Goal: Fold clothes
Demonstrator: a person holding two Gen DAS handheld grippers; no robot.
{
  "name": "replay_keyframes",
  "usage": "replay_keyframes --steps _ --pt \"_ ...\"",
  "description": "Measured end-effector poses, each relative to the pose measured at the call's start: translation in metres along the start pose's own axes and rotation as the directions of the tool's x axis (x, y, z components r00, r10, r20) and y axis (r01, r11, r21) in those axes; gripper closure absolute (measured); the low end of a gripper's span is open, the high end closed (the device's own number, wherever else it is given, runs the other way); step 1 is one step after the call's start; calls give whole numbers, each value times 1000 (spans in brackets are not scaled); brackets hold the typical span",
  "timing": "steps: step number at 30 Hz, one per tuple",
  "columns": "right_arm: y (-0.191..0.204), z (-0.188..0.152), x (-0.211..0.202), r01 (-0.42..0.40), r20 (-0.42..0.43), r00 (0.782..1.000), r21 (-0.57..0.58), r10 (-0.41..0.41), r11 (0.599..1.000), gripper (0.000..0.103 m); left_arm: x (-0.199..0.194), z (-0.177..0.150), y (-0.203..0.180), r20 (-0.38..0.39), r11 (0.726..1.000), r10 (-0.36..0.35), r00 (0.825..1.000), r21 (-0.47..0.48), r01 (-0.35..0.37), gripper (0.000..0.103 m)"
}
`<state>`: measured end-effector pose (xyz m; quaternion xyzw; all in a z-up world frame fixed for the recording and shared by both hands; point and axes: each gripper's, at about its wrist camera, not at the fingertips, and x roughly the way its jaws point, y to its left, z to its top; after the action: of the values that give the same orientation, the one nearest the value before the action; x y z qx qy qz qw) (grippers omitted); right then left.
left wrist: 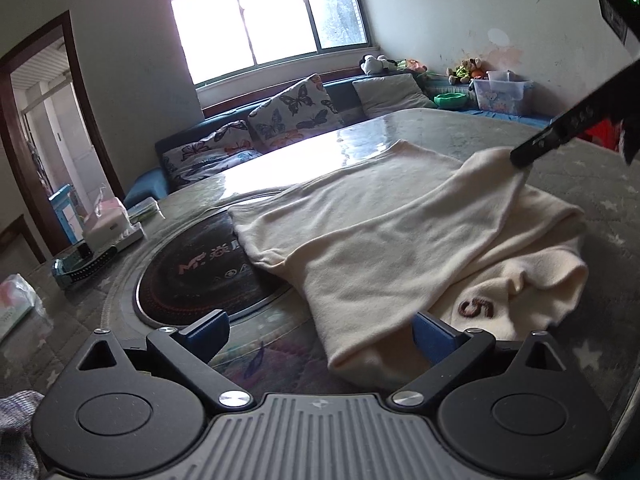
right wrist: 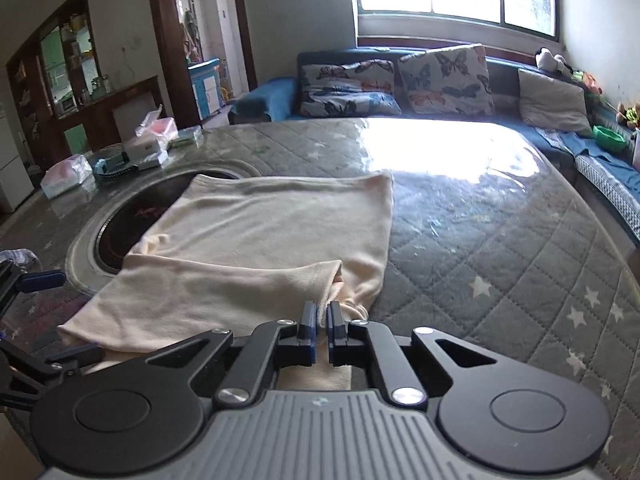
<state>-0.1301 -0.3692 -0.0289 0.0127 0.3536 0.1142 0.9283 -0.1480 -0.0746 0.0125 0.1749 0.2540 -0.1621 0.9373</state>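
The right gripper [right wrist: 321, 314] fingers pinch the cream sweater [right wrist: 256, 236] at its 5 o'clock edge; the left gripper [left wrist: 320, 334] fingers gape wide on the desk [right wrist: 500, 240].

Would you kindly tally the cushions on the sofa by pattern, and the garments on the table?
Butterfly cushions: 2
Plain cushion: 1
Cream garment: 1
Total: 4

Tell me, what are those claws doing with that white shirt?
A person is folding a cream shirt on a quilted table, with a claw in each hand. The right claw is shut on a corner of the shirt and holds it up off the table. The left claw is open at the shirt's near edge, gripping nothing yet. The fold is only partly done.
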Motion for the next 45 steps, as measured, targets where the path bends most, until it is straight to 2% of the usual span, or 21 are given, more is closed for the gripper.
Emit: replay_keyframes --steps 4,11,15,18,20,24,29,31,32,35,38,40,42,45 --pt "3 6 -11 -20 28 999 -1 20 1000 99 0 -5 5 -2 999 41 999 12 -41 7" --pt "10 17 -42 -47 91 995 -10 48 999 99 -3 -9 10 7 997 72 997 7 -72 10" --pt "9 16 -60 -78 109 991 8 76 997 99 -5 -13 18 -1 996 88 996 -35 -88 11" --pt "5 3 -55 -78 62 995 32 76 996 99 -5 -16 24 -13 994 93 996 -61 -93 11" --pt "-2 -13 -42 -69 -7 998 53 70 996 97 -7 -18 25 -15 993 94 995 -65 -94 11" --pt "-11 -29 -28 -18 -79 997 53 22 998 95 -12 -18 31 -20 994 97 995 -55 -98 10" --pt "-14 -21 -28 -6 -34 999 26 7 1000 95 -23 -8 38 -2 993 97 995 -61 -97 10" --pt "-11 -17 -22 -14 -26 1000 4 14 1000 89 -27 -1 40 18 993 87 996 -76 -85 10" --pt "-9 -16 -19 -18 -21 1000 -7 18 1000 82 -28 4 40 29 994 81 996 -78 -78 10" --pt "-3 -15 -4 -13 -29 1000 -38 12 999 82 -30 15 43 65 993 95 993 -78 -90 8" --pt "1 -16 10 -17 -41 999 -57 14 998 82 -26 20 48 58 992 84 995 -102 -78 7" --pt "3 -16 16 -16 -48 999 -65 13 998 82 -21 21 45 50 993 73 996 -97 -68 7" --pt "5 -15 19 -13 -49 999 -69 10 998 92 -15 24 40 49 995 64 997 -83 -60 7" --pt "8 -8 15 -11 -15 1000 -84 10 996 97 -2 30 34 45 995 49 998 -84 -45 7"
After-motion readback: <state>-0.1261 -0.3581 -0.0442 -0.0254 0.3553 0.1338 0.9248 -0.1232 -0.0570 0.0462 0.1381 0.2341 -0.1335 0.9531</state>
